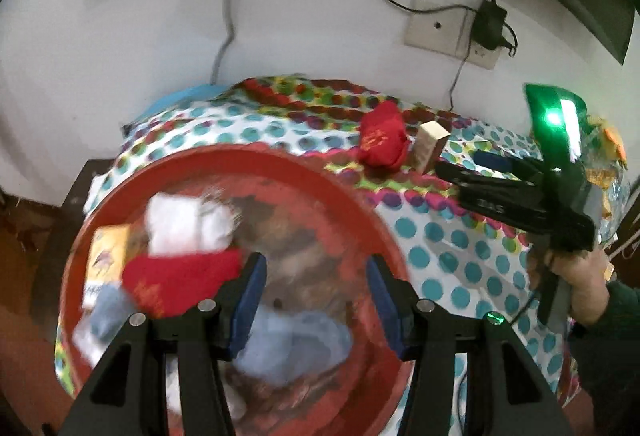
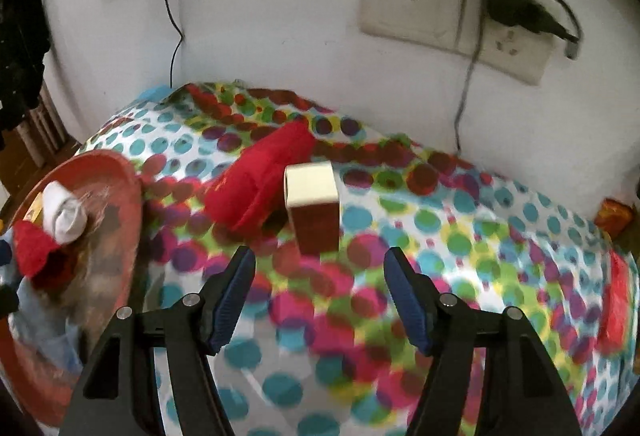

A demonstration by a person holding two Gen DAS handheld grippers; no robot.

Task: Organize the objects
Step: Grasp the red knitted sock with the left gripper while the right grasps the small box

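Left gripper (image 1: 316, 300): we see black angular arms with triangular cut-outs and dark blue pads (image 1: 250, 306) lining the insides of both fingers.
Left screws: we count round silver bolt heads on the arms, plus one small green-lit dot on the right-hand arm.
Right gripper (image 2: 320, 298): we find the same build, black arms, blue ribbed pads (image 2: 406, 302), and silver bolts.
Right gripper from outside: we see a black body with white lettering too blurred to read and a green glowing panel on top.
Right hand (image 1: 580, 276): we see bare skin and a dark green sleeve.
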